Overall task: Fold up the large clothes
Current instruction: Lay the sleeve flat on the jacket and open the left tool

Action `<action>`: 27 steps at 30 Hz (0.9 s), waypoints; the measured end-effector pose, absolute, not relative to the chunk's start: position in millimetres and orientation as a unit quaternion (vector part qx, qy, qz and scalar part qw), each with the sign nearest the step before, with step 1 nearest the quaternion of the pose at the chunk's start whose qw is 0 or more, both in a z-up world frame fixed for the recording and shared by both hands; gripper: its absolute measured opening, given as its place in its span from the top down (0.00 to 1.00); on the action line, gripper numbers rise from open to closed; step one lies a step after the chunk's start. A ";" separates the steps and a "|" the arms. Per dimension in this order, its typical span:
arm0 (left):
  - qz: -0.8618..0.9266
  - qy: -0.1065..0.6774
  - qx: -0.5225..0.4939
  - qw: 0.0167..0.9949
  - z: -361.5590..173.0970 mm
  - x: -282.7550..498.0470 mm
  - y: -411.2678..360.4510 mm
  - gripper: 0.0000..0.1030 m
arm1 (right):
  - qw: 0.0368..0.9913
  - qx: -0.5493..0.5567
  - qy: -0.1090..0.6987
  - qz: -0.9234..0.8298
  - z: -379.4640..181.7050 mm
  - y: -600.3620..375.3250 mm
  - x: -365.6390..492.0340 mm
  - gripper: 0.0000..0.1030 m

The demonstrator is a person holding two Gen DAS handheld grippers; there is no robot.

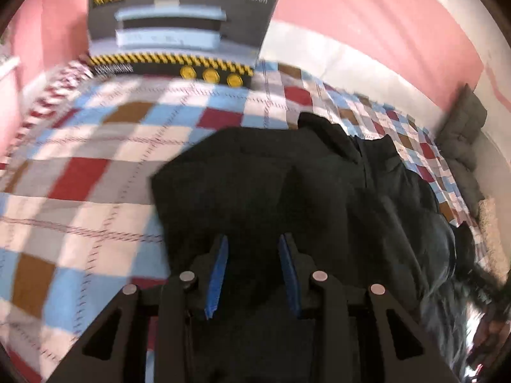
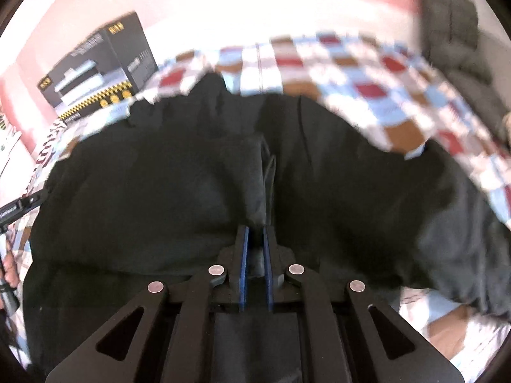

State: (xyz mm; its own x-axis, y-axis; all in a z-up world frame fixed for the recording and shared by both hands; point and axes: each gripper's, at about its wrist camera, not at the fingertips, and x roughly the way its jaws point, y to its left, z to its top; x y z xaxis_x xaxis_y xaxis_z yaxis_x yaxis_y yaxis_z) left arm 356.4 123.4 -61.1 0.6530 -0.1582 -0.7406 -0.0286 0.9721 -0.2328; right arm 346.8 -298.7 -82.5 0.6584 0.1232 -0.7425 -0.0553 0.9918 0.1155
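A large black jacket (image 1: 287,185) lies spread on a checked bedspread (image 1: 95,146). My left gripper (image 1: 253,242) is open just above the jacket's near left part, its blue pads (image 1: 218,271) apart with dark cloth under them. In the right wrist view the jacket (image 2: 159,175) fills the middle of the frame. My right gripper (image 2: 255,233) is shut on a fold of the jacket near its zipper line, the blue pads (image 2: 244,255) pinching a ridge of cloth. The left gripper's tip shows at the far left edge of the right wrist view (image 2: 19,207).
A black printed cardboard box (image 1: 182,28) stands at the far edge of the bed against the pink wall; it also shows in the right wrist view (image 2: 99,67). Grey cushions (image 1: 463,134) lie at the bed's right end. Both views are motion-blurred.
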 end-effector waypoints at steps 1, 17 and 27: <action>-0.036 0.415 -0.114 0.902 -62.1 347.9 124.6 0.67 | 0.914 0.043 0.400 0.052 -78.3 -297.4 341.4 0.92; -0.028 0.447 -0.089 0.890 -47.7 271.0 95.1 0.66 | 0.881 0.057 0.466 0.056 -88.5 -306.2 289.9 0.88; -0.039 0.428 -0.082 0.899 -6.4 162.8 48.7 0.65 | 0.900 0.076 0.423 0.066 -45.9 -314.8 189.6 0.75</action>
